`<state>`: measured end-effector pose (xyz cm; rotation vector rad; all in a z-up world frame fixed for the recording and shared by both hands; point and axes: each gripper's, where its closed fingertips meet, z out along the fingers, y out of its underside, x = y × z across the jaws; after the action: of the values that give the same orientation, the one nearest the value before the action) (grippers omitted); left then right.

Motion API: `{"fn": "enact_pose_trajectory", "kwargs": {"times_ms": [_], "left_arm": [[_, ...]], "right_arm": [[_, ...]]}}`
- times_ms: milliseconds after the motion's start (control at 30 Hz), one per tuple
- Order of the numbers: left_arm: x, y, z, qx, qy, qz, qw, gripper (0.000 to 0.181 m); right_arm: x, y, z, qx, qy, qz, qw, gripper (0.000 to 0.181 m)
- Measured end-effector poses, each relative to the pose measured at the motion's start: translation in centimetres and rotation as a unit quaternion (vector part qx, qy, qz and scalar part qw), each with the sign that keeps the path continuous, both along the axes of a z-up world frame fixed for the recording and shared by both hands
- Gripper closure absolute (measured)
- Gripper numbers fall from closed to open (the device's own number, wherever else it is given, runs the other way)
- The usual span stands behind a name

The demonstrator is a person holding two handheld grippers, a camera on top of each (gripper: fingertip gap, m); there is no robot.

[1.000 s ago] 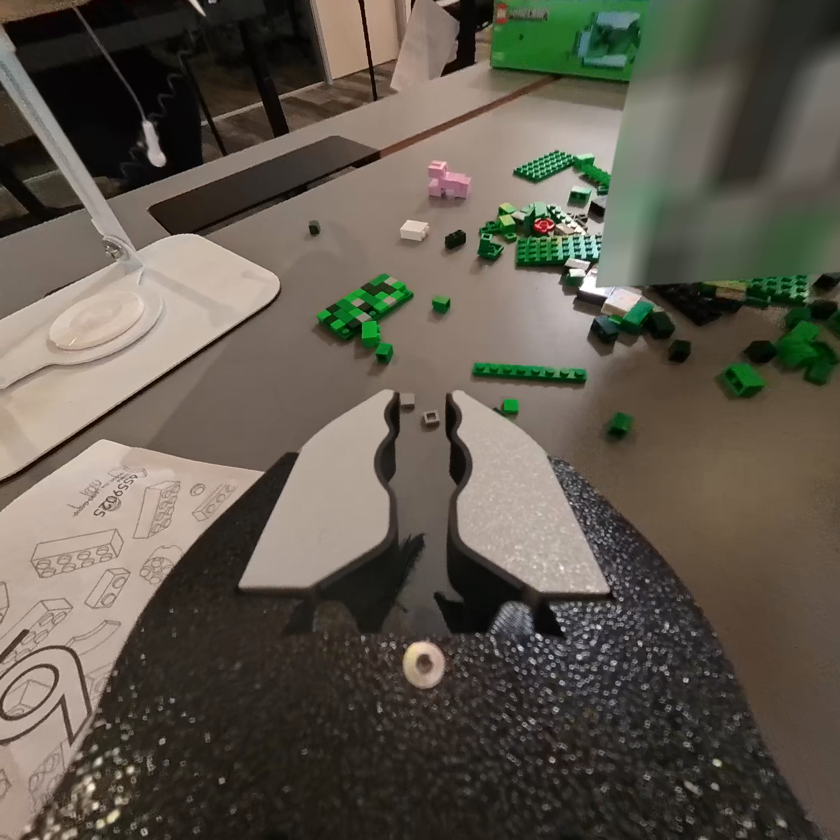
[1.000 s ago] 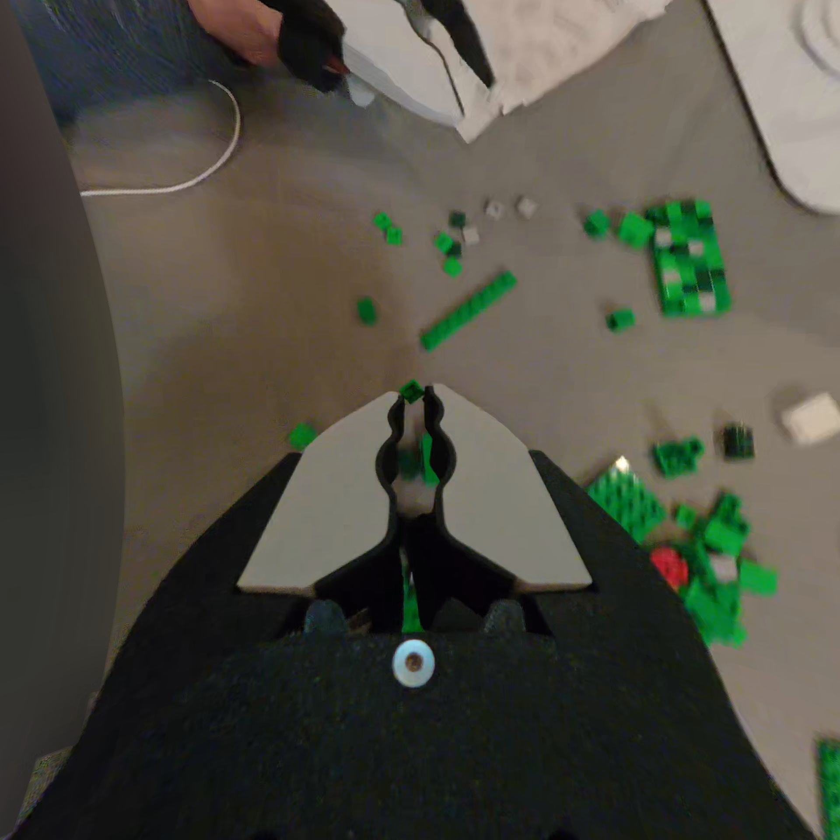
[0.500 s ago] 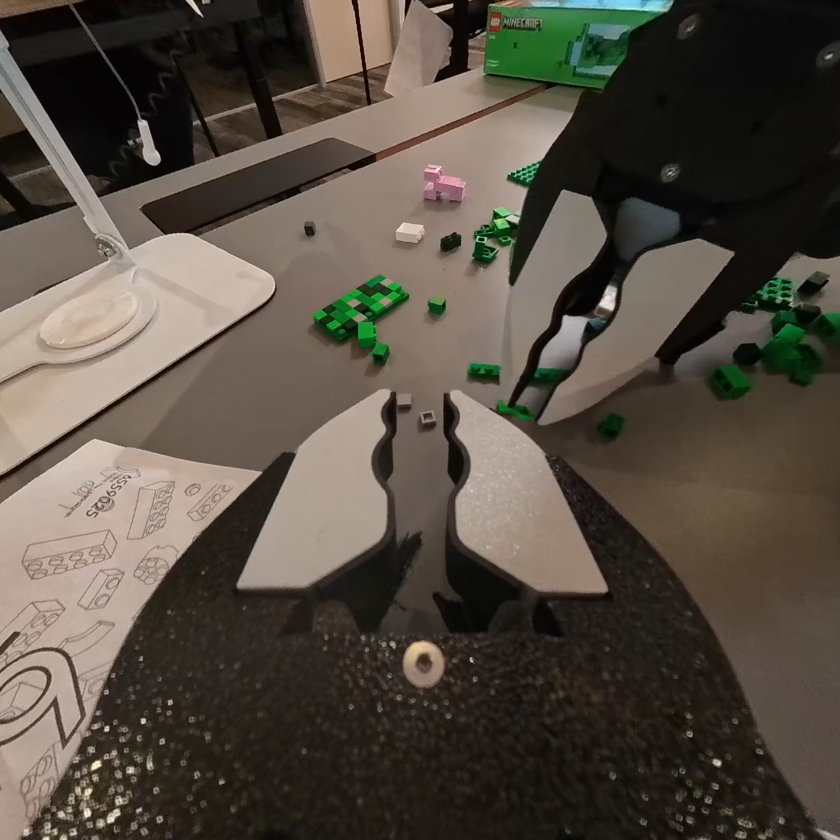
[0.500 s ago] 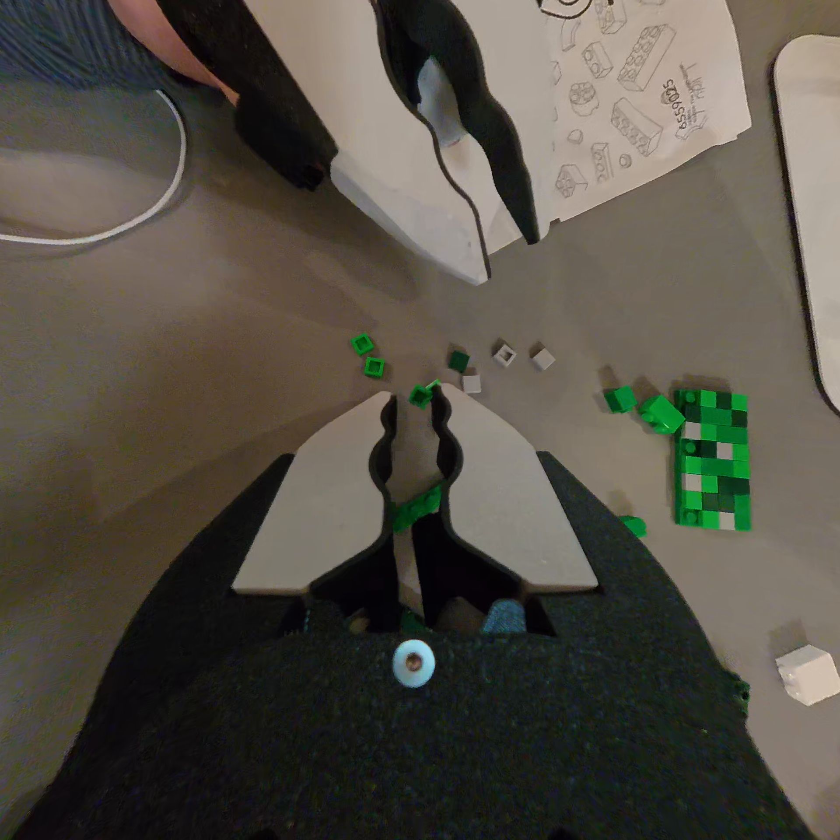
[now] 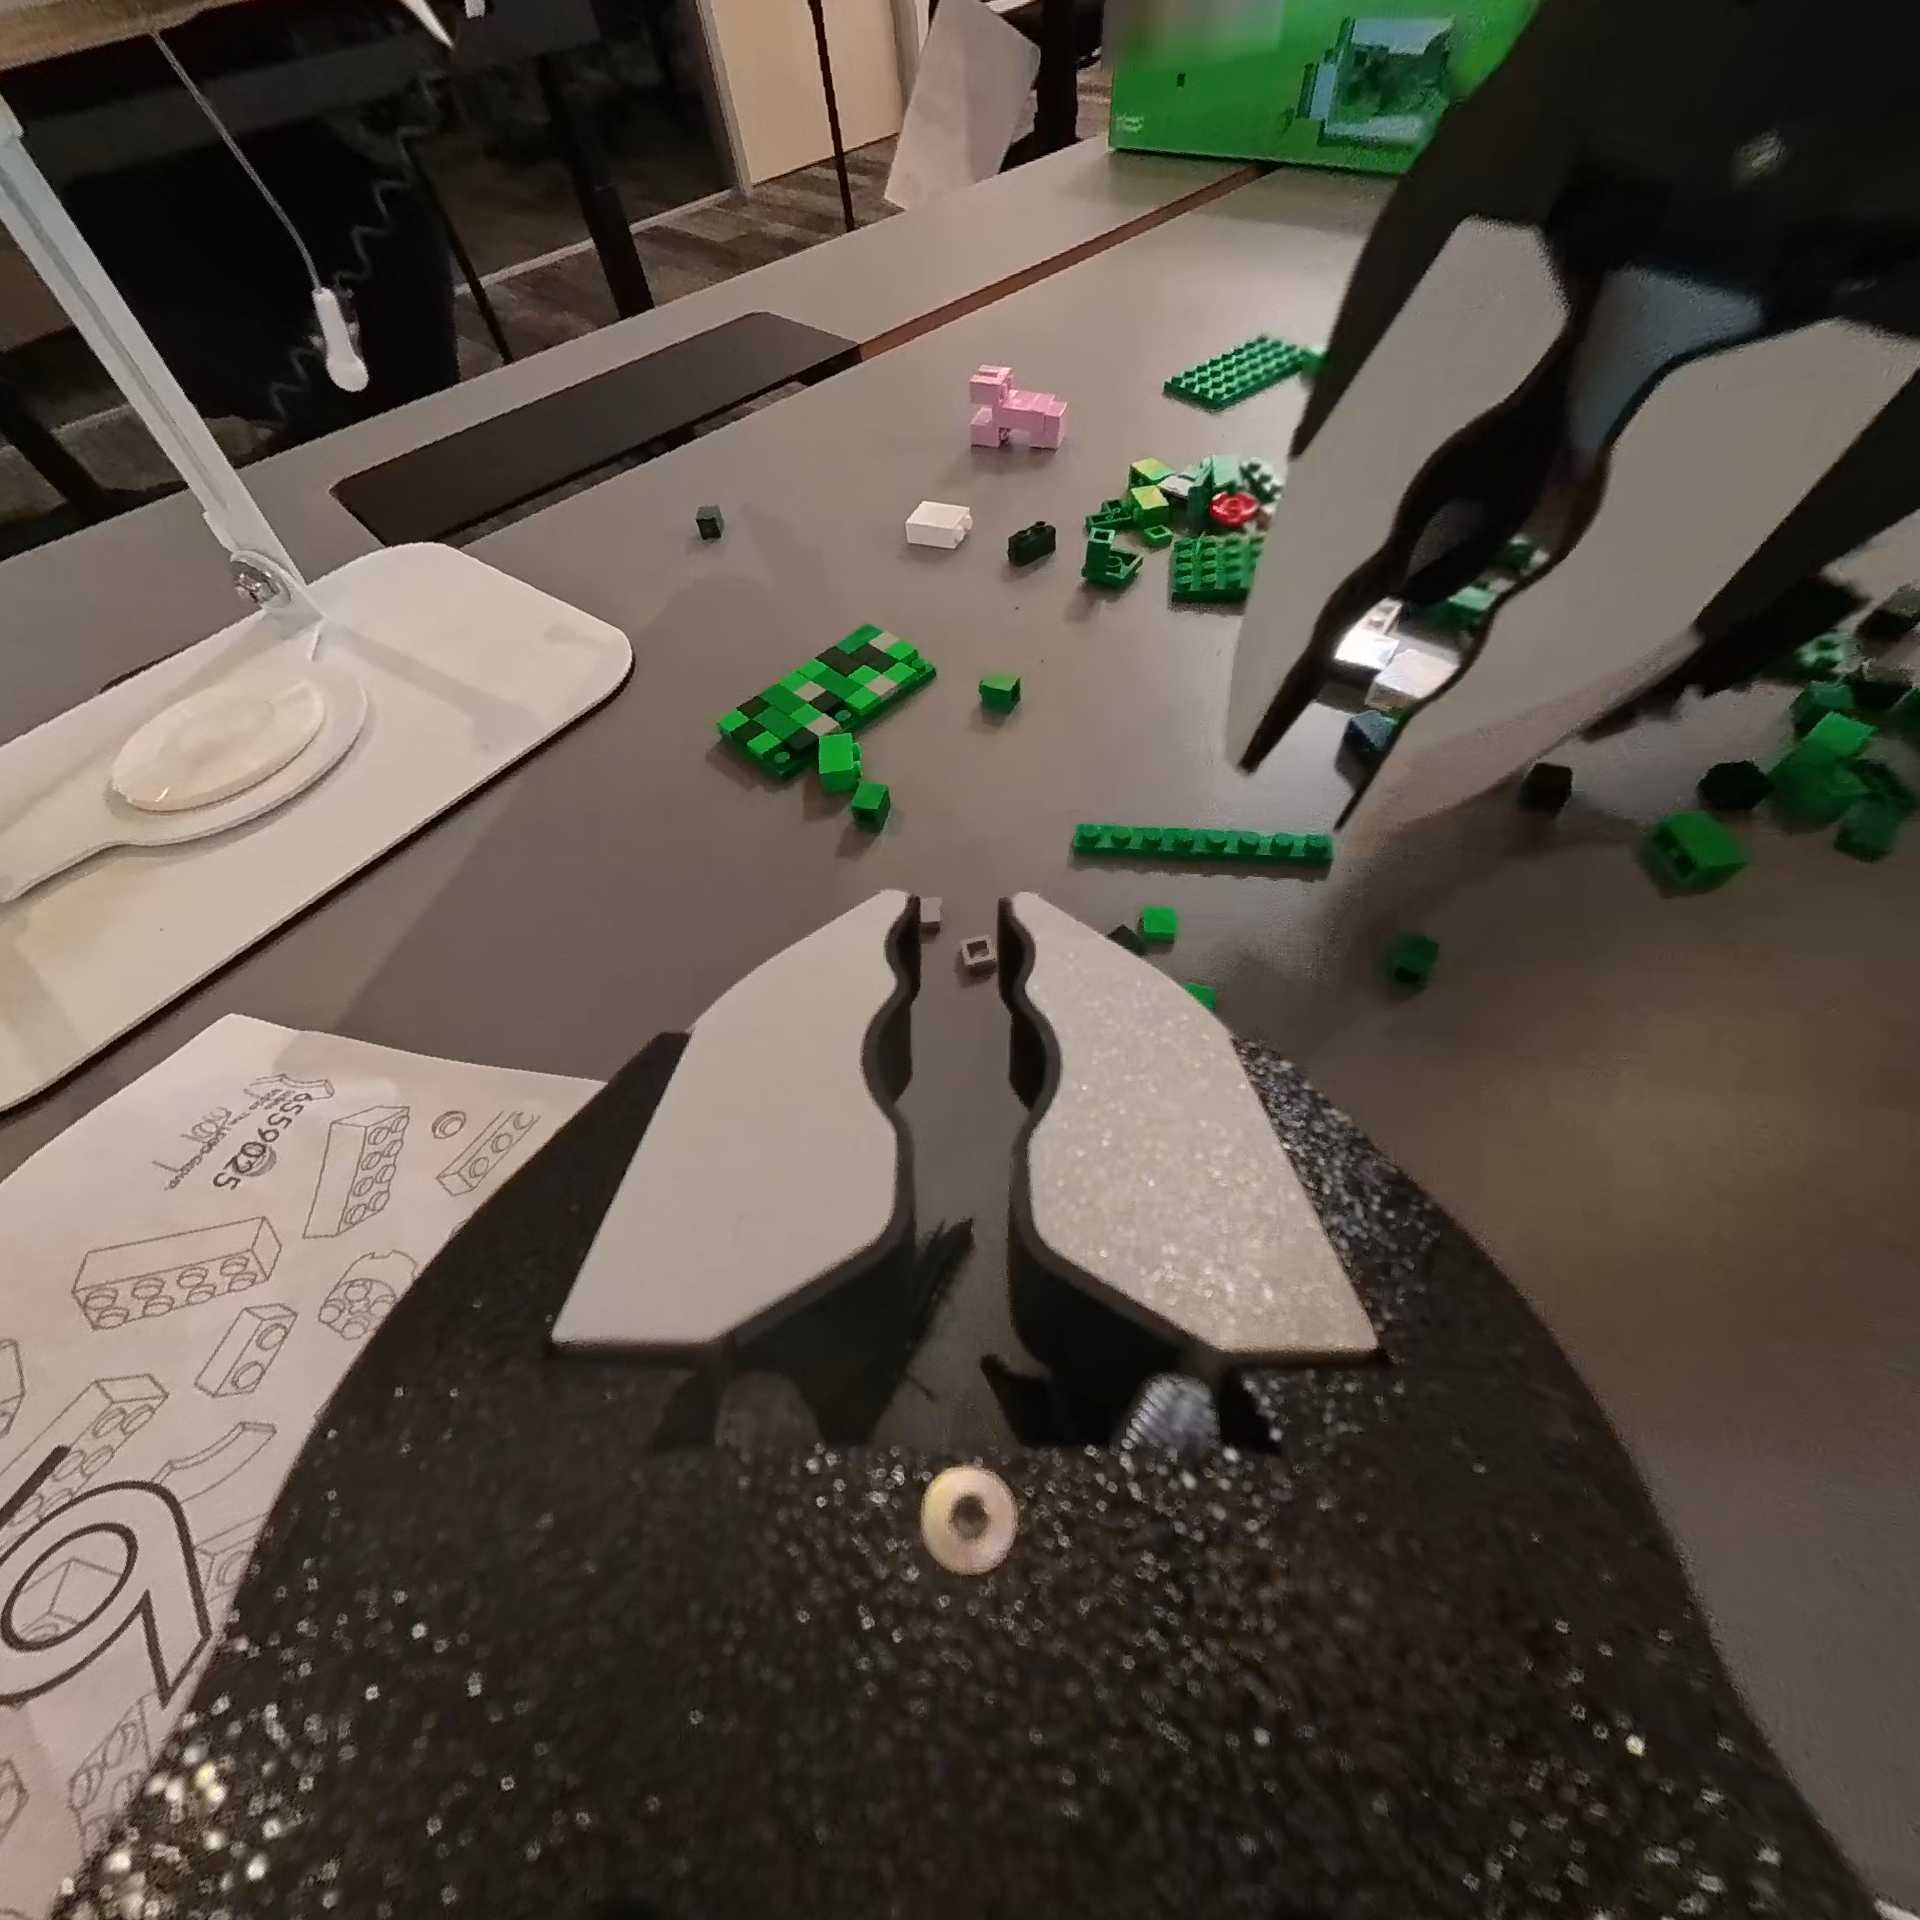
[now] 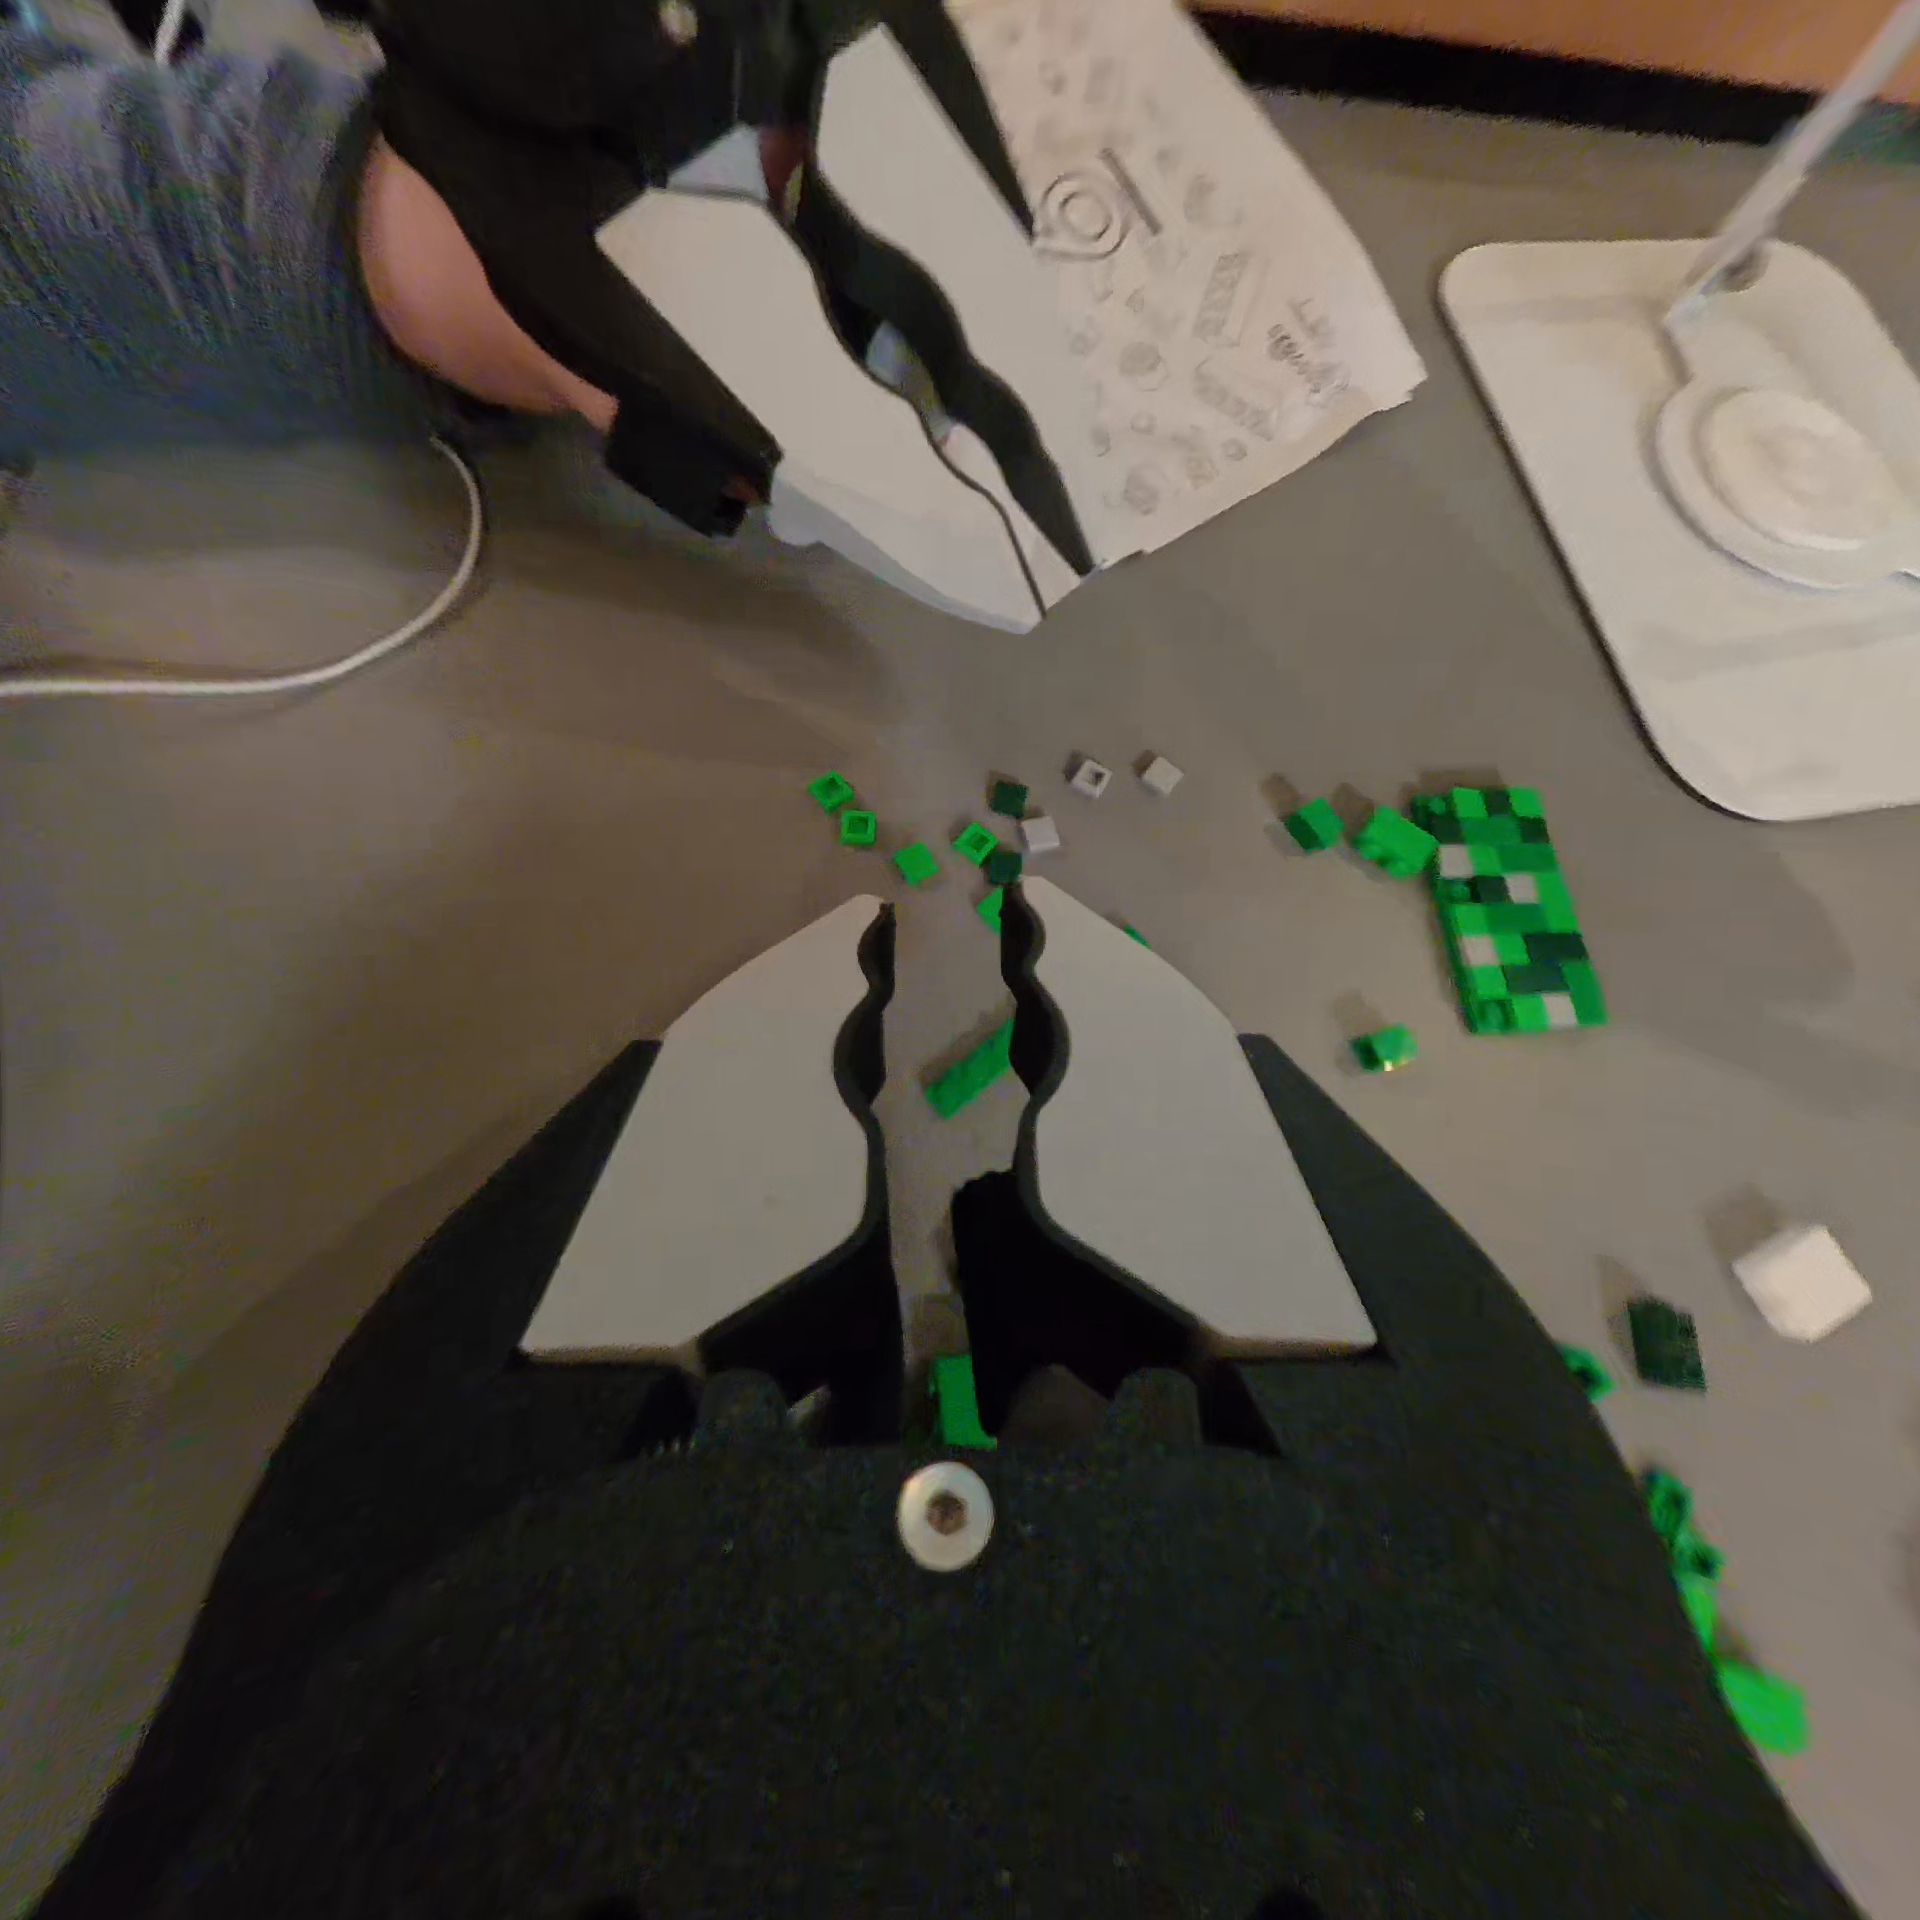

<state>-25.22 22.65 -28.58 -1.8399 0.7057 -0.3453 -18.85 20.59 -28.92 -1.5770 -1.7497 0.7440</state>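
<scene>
The left gripper (image 5: 961, 914) is resting low on the worktop (image 5: 582, 883), jaws narrowly parted and empty, two small grey tiles (image 5: 977, 954) just ahead. The right gripper (image 6: 940, 899) is hovering, slightly parted, seemingly empty, over a long green plate (image 5: 1200, 840), with green bricks (image 6: 914, 862) lying loose.

The left gripper (image 5: 958, 914) hung with its jaws slightly parted and empty, two small grey square tiles (image 5: 977, 954) lying on the table just ahead of its tips. The right gripper (image 6: 943, 902) hung above the table, jaws parted and empty; beneath their gap lay a long green strip (image 6: 971, 1070), with small green tiles (image 6: 914, 862) just ahead.
</scene>
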Motion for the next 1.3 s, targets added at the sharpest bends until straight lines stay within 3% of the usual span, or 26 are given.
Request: {"fn": "enact_pose_trajectory", "kwargs": {"times_ms": [300, 467, 600, 900, 1233, 1300], "left_arm": [[-0.2, 0.2, -0.1, 0.015, 0.025, 0.015, 0.999, 0.171], [-0.4, 0.4, 0.1, 0.027, 0.029, 0.023, 0.999, 0.171], [-0.8, 0.6, 0.2, 0.04, 0.037, 0.033, 0.998, 0.172], [-1.4, 0.6, 0.8, 0.046, 0.015, 0.044, 0.998, 0.175], [-2.1, 0.7, 1.5, 0.053, -0.018, 0.052, 0.997, 0.176], [-2.1, 0.6, 1.5, 0.053, -0.022, 0.05, 0.997, 0.176]], "right_arm": [[10.0, 2.8, 2.7, 0.048, 0.108, -0.189, 0.975, 0.164], [14.8, 5.9, 4.4, 0.092, 0.216, -0.314, 0.92, 0.17], [16.1, 6.7, 4.5, 0.092, 0.244, -0.346, 0.901, 0.173], [16.6, 4.9, 4.9, 0.148, 0.231, -0.321, 0.907, 0.177], [20.3, 5.5, 6.9, 0.156, 0.301, -0.374, 0.863, 0.18], [20.8, 6.1, 6.6, 0.175, 0.291, -0.394, 0.854, 0.173]]}}
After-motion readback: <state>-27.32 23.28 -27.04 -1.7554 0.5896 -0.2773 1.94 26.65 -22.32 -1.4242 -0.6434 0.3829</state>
